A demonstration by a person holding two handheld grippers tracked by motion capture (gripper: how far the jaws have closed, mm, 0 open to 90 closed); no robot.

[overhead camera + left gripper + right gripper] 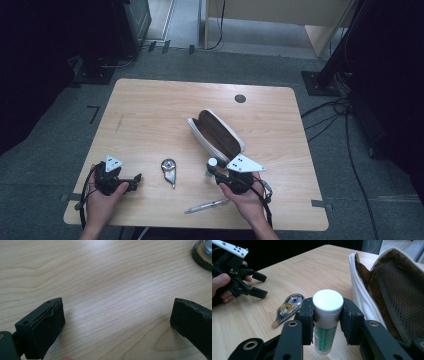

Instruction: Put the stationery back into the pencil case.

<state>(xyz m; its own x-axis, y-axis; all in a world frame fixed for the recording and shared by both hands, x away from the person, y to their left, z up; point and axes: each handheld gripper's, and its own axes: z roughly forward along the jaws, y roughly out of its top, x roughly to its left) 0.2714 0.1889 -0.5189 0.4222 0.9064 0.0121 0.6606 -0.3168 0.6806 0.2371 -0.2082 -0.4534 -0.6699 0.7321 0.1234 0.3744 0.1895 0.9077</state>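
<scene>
Jaws of the right gripper clamp a glue stick by its sides, just below the cap. Stick is upright, long axis vertical, white cap up, at the near end of the open pencil case. Green label, print unreadable. Left gripper: jaws wide apart, nothing between them, over bare table. Correction tape lies between the two.

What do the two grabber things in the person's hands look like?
Both are black. The left gripper and right gripper each carry a grey three-cornered plate dotted with small holes, trail a black cable, and end in two chunky, flat-faced black jaws. No sleeves show.
</scene>
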